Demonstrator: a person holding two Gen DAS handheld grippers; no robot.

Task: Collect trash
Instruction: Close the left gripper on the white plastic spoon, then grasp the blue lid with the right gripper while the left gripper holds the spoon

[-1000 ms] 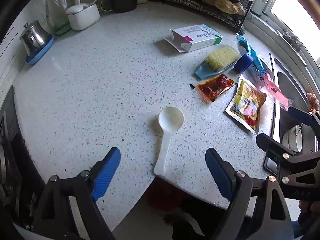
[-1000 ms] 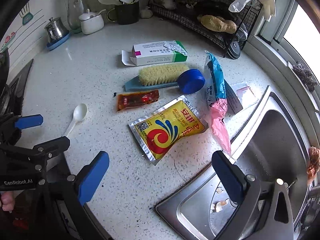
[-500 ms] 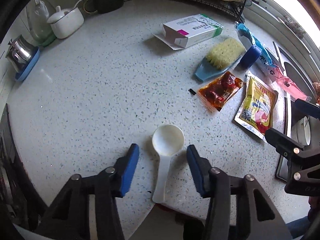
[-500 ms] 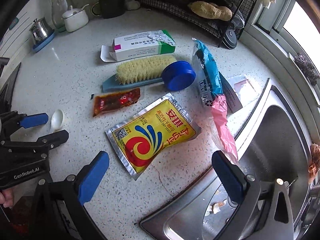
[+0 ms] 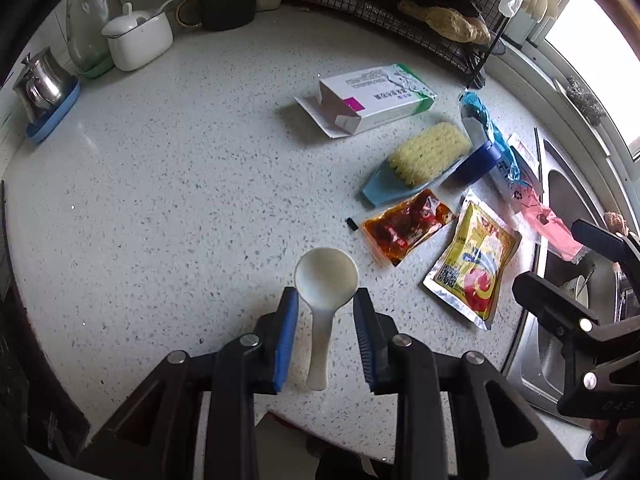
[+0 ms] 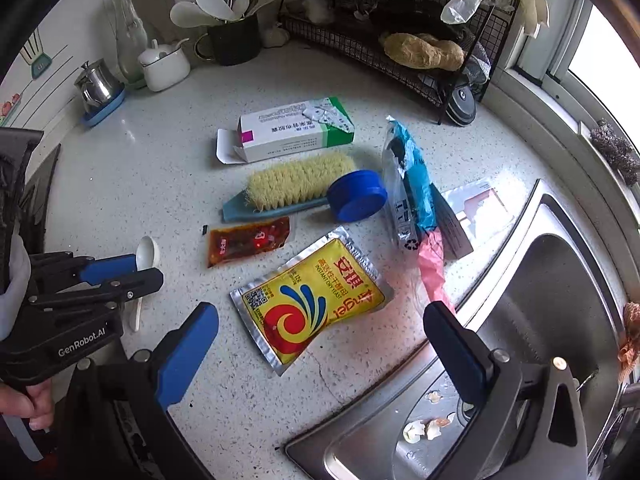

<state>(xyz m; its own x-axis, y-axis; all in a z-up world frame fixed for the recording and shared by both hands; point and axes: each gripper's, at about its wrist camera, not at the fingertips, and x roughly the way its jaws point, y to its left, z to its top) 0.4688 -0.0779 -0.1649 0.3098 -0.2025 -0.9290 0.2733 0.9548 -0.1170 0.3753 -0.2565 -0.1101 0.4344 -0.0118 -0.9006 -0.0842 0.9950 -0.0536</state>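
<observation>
a: closing in on the white plastic spoon [image 5: 325,285], the left gripper [image 5: 326,308] is standing narrow, its jaws having just been drawing together, with the spoon's neck between the blue pads [image 5: 286,336]. i am not seeing either pad pressing on it yet; a sliver of counter is showing on each side.

b: and the right gripper [image 6: 320,344]?

a: it is hanging wide apart and empty, straddling the yellow yeast packet [image 6: 310,300] from above. the red sauce sachet [image 6: 248,241], the opened medicine box [image 6: 294,130] and the blue and pink plastic wrapper [image 6: 412,200] are all lying on the speckled counter [image 5: 180,168], near the scrubbing brush [image 6: 296,190] and the blue lid [image 6: 358,195].

b: what is worrying you?

a: i am judging that the spoon is thin, smooth and lying flat, so the pads could be closing above the neck and skating off it. if they are catching the bowl's edge instead, the handle, which is reaching close to the counter's front edge, may be pivoting out and dropping to the floor.

b: anything you are failing to make out?

a: no bin is showing in either view, so where the trash is going is unclear. the wrist view is not telling me whether the pad tips are touching the counter. the sink [image 6: 552,320] is being cut off at the right, and the fisheye rim is blurring the shelf items.
</observation>
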